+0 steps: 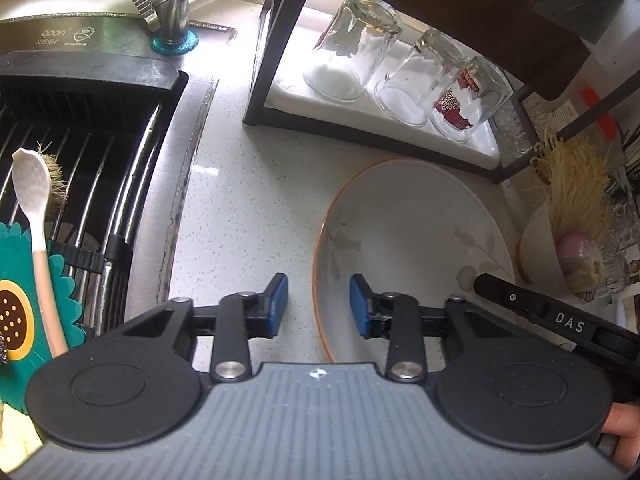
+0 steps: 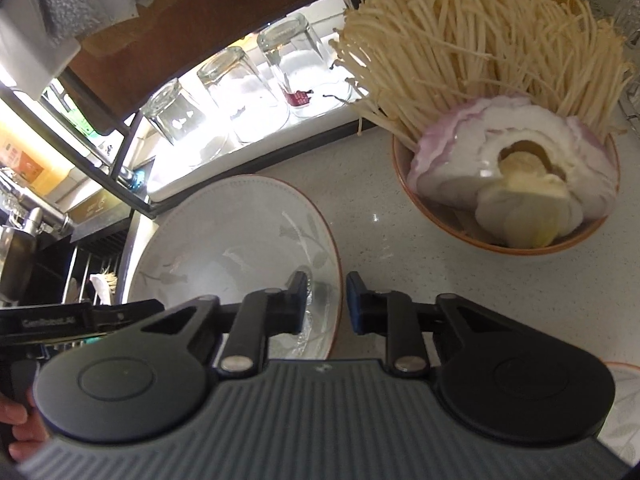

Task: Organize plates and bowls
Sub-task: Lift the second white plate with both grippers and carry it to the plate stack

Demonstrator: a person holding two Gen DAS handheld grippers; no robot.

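A white plate with an orange rim and grey leaf print (image 1: 408, 240) lies on the speckled counter; it also shows in the right wrist view (image 2: 240, 236). My left gripper (image 1: 319, 306) is open, its jaws straddling the plate's left rim. My right gripper (image 2: 327, 302) is open a little, its jaws on either side of the plate's right rim, not closed on it. A bowl (image 2: 440, 216) holding enoki mushrooms and a cut onion sits to the right of the plate, also seen in the left wrist view (image 1: 540, 248). Another leaf-print dish (image 2: 624, 408) peeks in at the lower right.
A black rack (image 1: 260, 80) behind the plate holds three upturned glasses (image 1: 352, 48) on a white tray. The sink (image 1: 152, 160) with a drain rack, faucet (image 1: 176, 4), a spoon (image 1: 36, 216) and a green flower mat (image 1: 24, 292) lies to the left.
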